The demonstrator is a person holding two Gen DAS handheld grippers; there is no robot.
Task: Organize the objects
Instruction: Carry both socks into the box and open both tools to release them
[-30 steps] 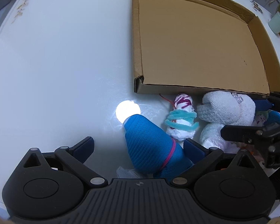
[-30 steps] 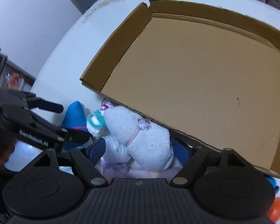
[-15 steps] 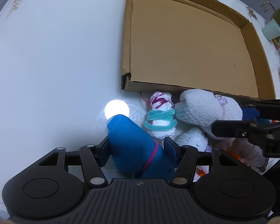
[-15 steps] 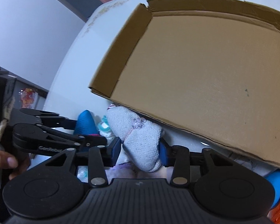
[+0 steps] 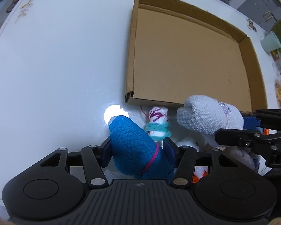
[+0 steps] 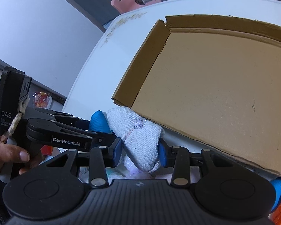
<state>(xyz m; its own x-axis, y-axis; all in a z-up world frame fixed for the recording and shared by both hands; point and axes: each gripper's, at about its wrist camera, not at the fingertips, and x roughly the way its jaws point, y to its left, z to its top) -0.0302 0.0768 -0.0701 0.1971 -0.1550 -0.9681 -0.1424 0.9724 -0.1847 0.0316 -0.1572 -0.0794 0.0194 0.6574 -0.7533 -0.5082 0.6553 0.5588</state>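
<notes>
- Left wrist view: the left tongs (image 5: 137,148) have just been closing and now pinch a rolled blue sock (image 5: 134,150) with a pink band; its tip points toward a bright glare spot on the white desk (image 5: 56,65).
- Just beyond the blue roll lies a white bundle with magenta marks, wrapped in teal yarn (image 5: 158,123) — it rests on the desk against the near wall of the cardboard tray (image 5: 130,60).
- To its right, the right tongs (image 5: 241,125) reach in from the side and grip a white knitted sock roll (image 5: 206,116) with clear beads; the roll overlaps the tray's near edge in this view.
- More white bundles and something orange sit low behind the tongs, mostly hidden by the black bodies of both tools.
- A pale green cup (image 5: 270,44) and clear containers stand at the desk's far right, well apart from the socks.
- Right wrist view: the right tongs (image 6: 140,153) have just been closing; their blue pads press both sides of the white knitted roll (image 6: 140,136), which stands tilted between them — just in front of the tray's near corner (image 6: 125,93).
- The left tool comes in from the left, held by a hand (image 6: 9,155); the blue sock (image 6: 100,121) shows just behind the white roll, touching or nearly so.
- The tray's floor is bare brown card; another blue roll and an orange item peek out at the lower right edge.
</notes>
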